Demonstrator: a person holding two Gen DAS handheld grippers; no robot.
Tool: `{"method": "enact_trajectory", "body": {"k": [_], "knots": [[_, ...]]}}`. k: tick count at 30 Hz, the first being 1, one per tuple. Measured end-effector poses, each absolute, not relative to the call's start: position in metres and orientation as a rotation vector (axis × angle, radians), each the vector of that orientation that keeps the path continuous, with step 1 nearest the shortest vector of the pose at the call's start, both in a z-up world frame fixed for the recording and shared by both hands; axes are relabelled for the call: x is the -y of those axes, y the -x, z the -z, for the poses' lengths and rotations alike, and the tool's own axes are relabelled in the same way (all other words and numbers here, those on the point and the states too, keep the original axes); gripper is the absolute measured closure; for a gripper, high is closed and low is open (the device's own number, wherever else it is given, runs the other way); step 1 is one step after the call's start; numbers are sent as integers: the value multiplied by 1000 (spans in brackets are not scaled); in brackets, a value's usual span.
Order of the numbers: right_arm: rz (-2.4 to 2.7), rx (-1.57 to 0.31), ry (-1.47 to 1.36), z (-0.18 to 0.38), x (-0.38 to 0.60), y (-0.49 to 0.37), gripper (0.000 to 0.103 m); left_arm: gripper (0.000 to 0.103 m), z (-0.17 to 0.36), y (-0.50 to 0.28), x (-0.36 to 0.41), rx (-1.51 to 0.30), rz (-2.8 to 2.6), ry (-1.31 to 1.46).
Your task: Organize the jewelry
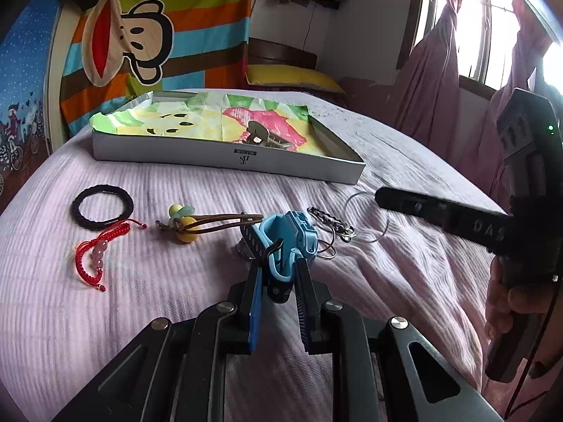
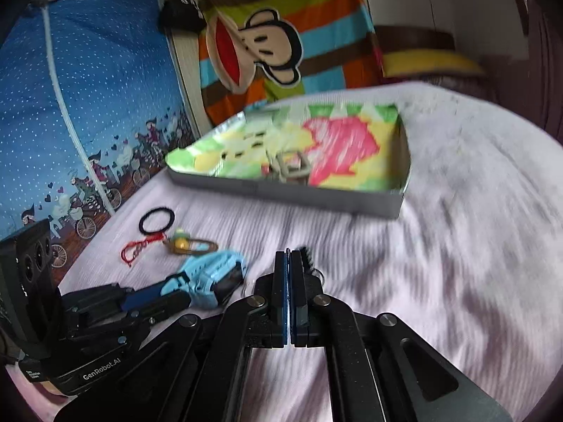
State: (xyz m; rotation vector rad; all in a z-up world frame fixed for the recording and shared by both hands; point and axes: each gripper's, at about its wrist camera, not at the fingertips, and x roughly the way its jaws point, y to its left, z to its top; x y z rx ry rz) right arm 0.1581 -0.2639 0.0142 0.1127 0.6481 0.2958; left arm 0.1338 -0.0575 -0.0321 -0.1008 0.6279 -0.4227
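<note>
My left gripper (image 1: 280,270) is shut on the strap of a light blue watch (image 1: 299,234), held just above the pink bedspread. The same watch (image 2: 211,274) shows in the right wrist view, in the left gripper (image 2: 176,288). On the bedspread lie a black hair tie (image 1: 102,207), a red cord bracelet (image 1: 92,254), a beaded brown elastic (image 1: 186,227) and metal rings with a dark chain (image 1: 330,227). My right gripper (image 2: 289,256) is shut, nothing visible between its pads; it hovers right of the watch (image 1: 381,198).
A shallow grey box (image 1: 211,156) lined with bright paper sits farther back on the bed, with a metal piece (image 1: 262,137) inside. A striped monkey blanket (image 1: 140,35) hangs behind. A hand (image 1: 503,302) holds the right gripper. The pink bedspread (image 2: 457,246) lies wrinkled at the right.
</note>
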Motion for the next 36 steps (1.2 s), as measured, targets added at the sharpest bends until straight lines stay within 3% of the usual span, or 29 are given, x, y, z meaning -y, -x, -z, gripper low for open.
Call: {"method": "enact_trajectory", "body": {"k": [17,36], "knots": [[-328,-503,-152,-52,286,-145,102,87,14,-125,48,-557,451,176],[-344,-475,-120,-62,278,-165,102,87,-3,-139,48,-540,437,189]]}}
